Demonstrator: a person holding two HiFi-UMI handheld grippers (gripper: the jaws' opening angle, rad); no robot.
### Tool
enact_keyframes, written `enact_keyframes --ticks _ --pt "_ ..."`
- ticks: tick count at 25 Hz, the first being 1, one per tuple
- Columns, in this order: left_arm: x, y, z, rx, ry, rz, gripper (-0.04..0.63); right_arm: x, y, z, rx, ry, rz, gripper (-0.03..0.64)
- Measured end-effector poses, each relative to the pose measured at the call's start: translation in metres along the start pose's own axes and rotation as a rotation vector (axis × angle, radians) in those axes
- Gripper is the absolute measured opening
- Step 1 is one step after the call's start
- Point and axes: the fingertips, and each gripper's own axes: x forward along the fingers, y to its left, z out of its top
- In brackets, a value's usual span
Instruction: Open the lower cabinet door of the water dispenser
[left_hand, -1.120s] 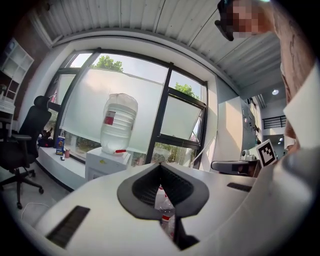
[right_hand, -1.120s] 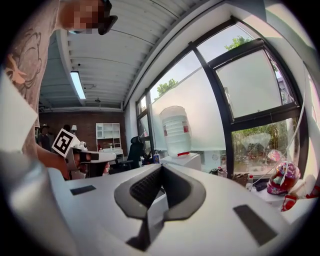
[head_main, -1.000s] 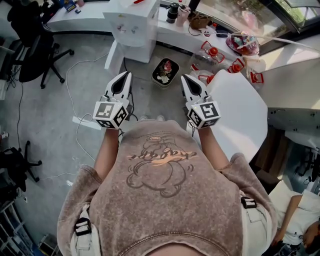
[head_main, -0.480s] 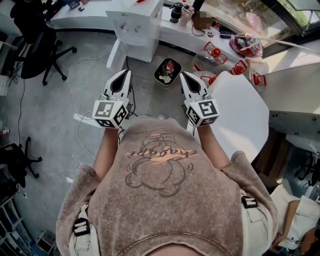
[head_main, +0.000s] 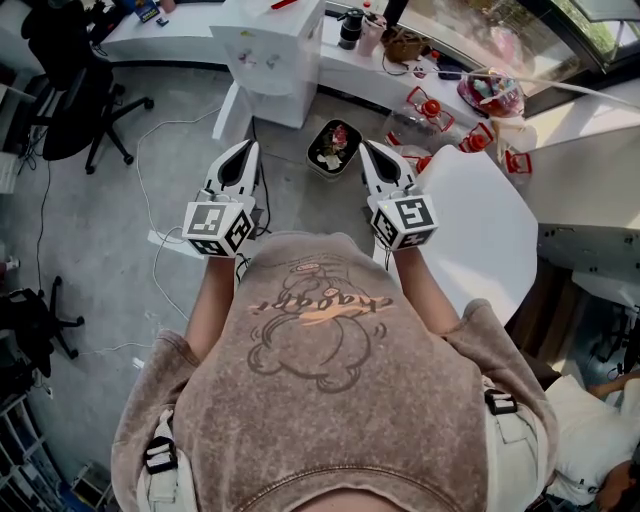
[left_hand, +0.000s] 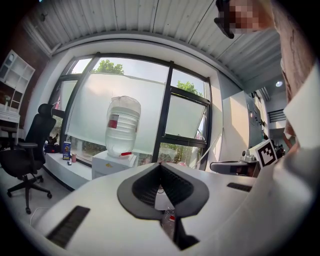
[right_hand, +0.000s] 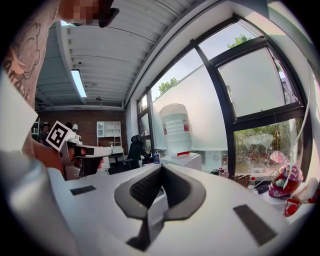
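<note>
The water dispenser (head_main: 268, 60) stands against the white window counter (head_main: 150, 40), well ahead of the person. In the head view its upper part is cut off by the frame edge. Its front is so foreshortened from above that I can't make out the lower cabinet door or tell how it sits. Both gripper views show the big clear bottle (left_hand: 122, 125) on top, but each gripper's own white body hides the cabinet below.

The left gripper (head_main: 245, 149) and right gripper (head_main: 368, 149) are held side by side, pointing roughly level toward the dispenser. Each has its jaws pressed together with nothing between them.

On the floor between them and the dispenser sits a small waste bin (head_main: 333, 146). A white table (head_main: 470, 220) crowds the right side, a black office chair (head_main: 70, 90) stands off to the left, and cables (head_main: 160, 215) trail across the grey floor.
</note>
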Motion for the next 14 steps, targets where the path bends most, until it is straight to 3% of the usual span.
enact_keyframes --ticks 14 --pt "0.003 -0.002 -0.011 -0.018 0.013 0.019 0.017 0.004 -0.004 -0.002 0.000 0.000 0.003 0.004"
